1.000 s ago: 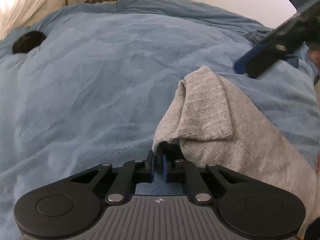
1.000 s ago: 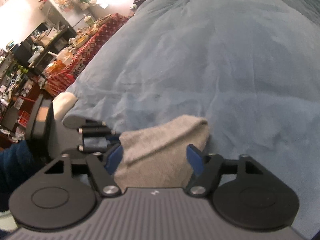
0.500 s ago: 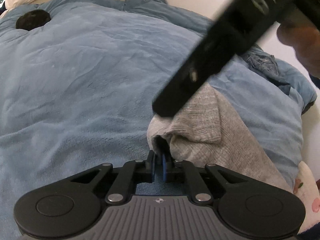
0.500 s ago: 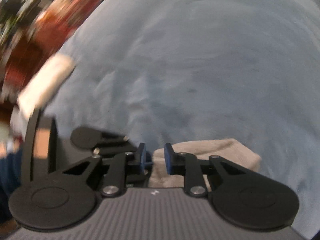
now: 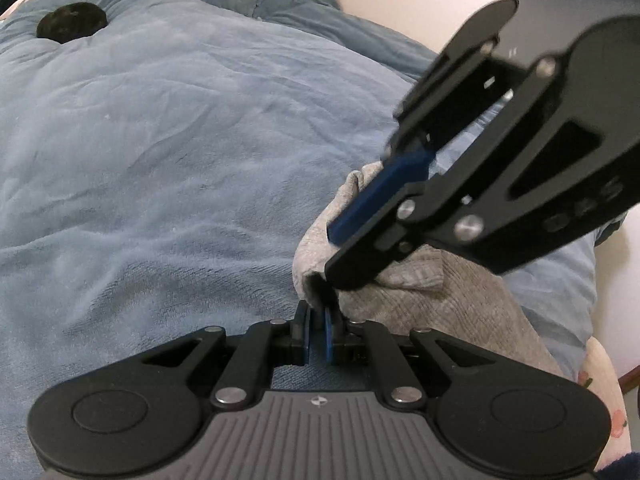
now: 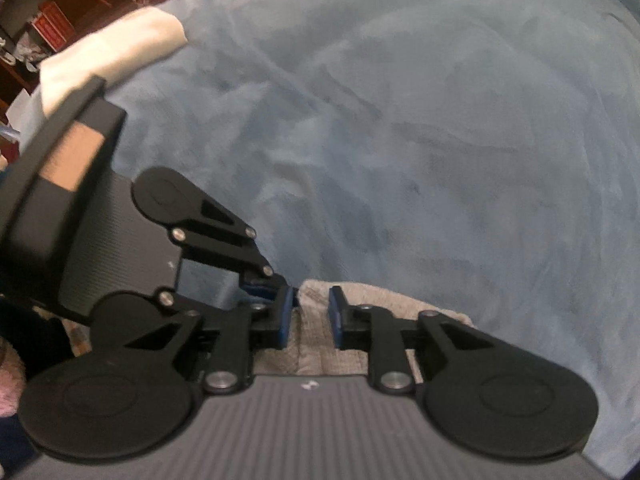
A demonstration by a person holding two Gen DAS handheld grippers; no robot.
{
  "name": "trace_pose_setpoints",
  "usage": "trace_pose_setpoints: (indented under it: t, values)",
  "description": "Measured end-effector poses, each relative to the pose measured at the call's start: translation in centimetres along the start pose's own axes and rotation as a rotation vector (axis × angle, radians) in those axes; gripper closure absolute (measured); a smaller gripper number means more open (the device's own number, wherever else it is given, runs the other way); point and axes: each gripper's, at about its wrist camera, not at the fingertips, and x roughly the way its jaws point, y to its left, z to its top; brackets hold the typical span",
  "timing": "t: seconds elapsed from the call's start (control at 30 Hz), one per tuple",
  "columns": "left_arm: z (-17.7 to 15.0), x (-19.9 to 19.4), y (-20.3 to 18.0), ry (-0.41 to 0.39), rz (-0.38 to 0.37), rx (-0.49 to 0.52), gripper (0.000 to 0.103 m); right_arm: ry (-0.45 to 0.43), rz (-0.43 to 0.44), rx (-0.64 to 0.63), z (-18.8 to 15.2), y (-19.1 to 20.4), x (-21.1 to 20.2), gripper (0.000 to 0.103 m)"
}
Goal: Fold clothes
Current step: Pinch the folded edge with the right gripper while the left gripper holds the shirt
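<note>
The left claw (image 5: 318,330) is pinching a fold of the grey knitted garment (image 5: 460,300) between its blue pads, which are standing almost together with only a thin edge of cloth between them. The right claw (image 6: 309,318) is coming down onto the same bunched corner from above and the right; in its own view its pads are gripping a ridge of the grey knit (image 6: 314,320) between them, clenched on the cloth. In the left wrist view the right claw (image 5: 340,264) is slanting across the picture, its tip pressing into the garment just above the left claw's fingers.

The garment is lying at the near right part of the bed, draping away to the lower right. A light blue fleece blanket (image 5: 180,160) is covering the bed beneath it. A dark round object (image 5: 72,26) is sitting far off on the blanket. A cream pillow (image 6: 116,52) is lying at the bed's edge beside the left claw (image 6: 262,276).
</note>
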Motion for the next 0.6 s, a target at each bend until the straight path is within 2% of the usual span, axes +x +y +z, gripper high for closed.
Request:
trace_pose_setpoints:
  t: [0.07, 0.17, 0.27, 0.37, 0.47, 0.6]
  values:
    - [0.0, 0.0, 0.1, 0.0, -0.002, -0.005, 0.096, -0.007, -0.012, 0.012, -0.2, 0.1, 0.0, 0.098]
    - [0.2, -0.3, 0.0, 0.0, -0.011, -0.03, 0.097, -0.063, -0.017, 0.064, -0.7, -0.2, -0.8, 0.1]
    - [0.6, -1.2, -0.7, -0.031, -0.043, -0.055, 0.098, -0.131, 0.008, 0.142, -1.3, -1.5, -2.6, 0.1]
    - [0.8, -2.3, -1.7, -0.066, -0.044, -0.063, 0.098, -0.17, 0.034, 0.203, -1.9, -2.6, -3.8, 0.1]
    - [0.1, -2.6, -1.8, -0.084, -0.036, -0.107, 0.097, -0.183, 0.045, 0.228, -1.8, -2.9, -4.0, 0.1]
    - [-1.3, -1.4, -0.1, -0.058, -0.065, -0.233, 0.097, -0.154, 0.036, 0.235, -1.0, -2.7, -2.7, 0.1]
